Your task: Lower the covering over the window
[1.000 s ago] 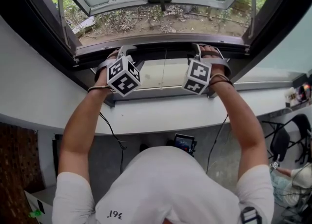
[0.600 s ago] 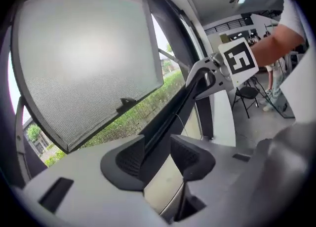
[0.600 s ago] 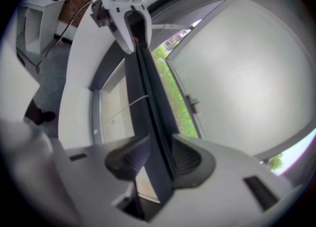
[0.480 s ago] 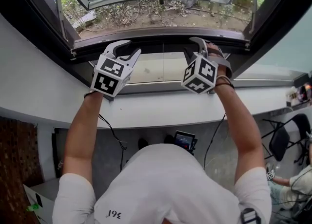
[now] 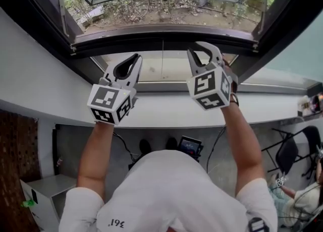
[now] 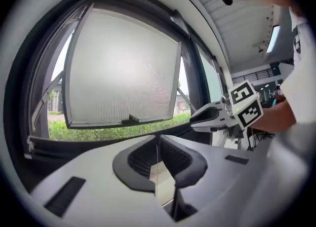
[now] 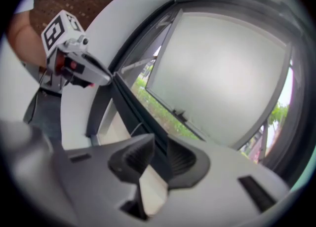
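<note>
Both of your grippers now hang on the near side of the white sill (image 5: 161,111). They have drawn back from the dark frame rail (image 5: 161,44) beyond the sill, where they sat a second ago with jaws spread wide.

Your left gripper (image 5: 135,60) is closing. Its tips are all but pressed together, and only a thin pale line (image 6: 156,167) shows in the gap. Treat that line as unconfirmed: no view settles whether it is a cord or a seam behind. Your right gripper (image 5: 198,54) is also closing. Its jaws are parted and nothing stands between them.

Just beyond the sill lies a beige panel (image 5: 174,68). You cannot tell whether it belongs to the covering. Farthest from the sill, the frosted sash (image 6: 123,68) stands swung outward, with greenery showing past it.

Nothing hangs across that opening. The covering cannot be identified in any view, and it is judged not yet lowered. The withdrawal suggests that the reach to the rail brought nothing down. Locate the pull before reaching again.
</note>
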`<action>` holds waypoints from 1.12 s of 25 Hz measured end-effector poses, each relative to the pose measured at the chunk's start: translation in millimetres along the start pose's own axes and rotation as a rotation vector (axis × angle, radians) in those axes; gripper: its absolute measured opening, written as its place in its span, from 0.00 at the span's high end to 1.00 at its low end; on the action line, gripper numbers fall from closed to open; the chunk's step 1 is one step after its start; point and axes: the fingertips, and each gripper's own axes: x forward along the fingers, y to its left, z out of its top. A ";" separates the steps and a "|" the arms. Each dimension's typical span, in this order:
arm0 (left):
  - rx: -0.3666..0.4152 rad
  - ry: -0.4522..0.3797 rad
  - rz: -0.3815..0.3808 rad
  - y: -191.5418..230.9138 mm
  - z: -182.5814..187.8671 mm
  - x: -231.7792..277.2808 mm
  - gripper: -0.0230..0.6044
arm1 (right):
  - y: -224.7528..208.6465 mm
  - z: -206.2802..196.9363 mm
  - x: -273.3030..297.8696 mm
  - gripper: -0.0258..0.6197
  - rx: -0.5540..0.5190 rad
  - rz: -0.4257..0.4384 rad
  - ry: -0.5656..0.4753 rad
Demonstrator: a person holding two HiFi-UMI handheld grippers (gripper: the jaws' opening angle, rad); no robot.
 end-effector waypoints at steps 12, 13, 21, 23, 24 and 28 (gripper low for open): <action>-0.182 -0.007 0.006 -48.5 -38.1 -58.4 0.91 | 46.6 -28.8 -43.6 0.87 0.272 0.091 -0.037; -0.188 -0.009 0.002 -50.6 -39.4 -64.8 0.91 | 52.4 -30.0 -50.3 0.87 0.289 0.094 -0.036; -0.214 0.013 -0.051 -61.1 -56.8 -132.8 0.91 | 107.0 -11.4 -106.8 0.87 0.422 0.077 -0.061; -0.218 0.022 -0.071 -64.9 -62.6 -152.4 0.91 | 126.3 -5.6 -118.7 0.87 0.436 0.080 -0.054; -0.219 0.026 -0.081 -66.9 -65.2 -162.0 0.91 | 135.5 -3.2 -124.0 0.87 0.440 0.081 -0.049; -0.227 0.040 -0.112 -72.8 -73.8 -197.4 0.91 | 166.7 2.2 -142.5 0.87 0.459 0.077 -0.025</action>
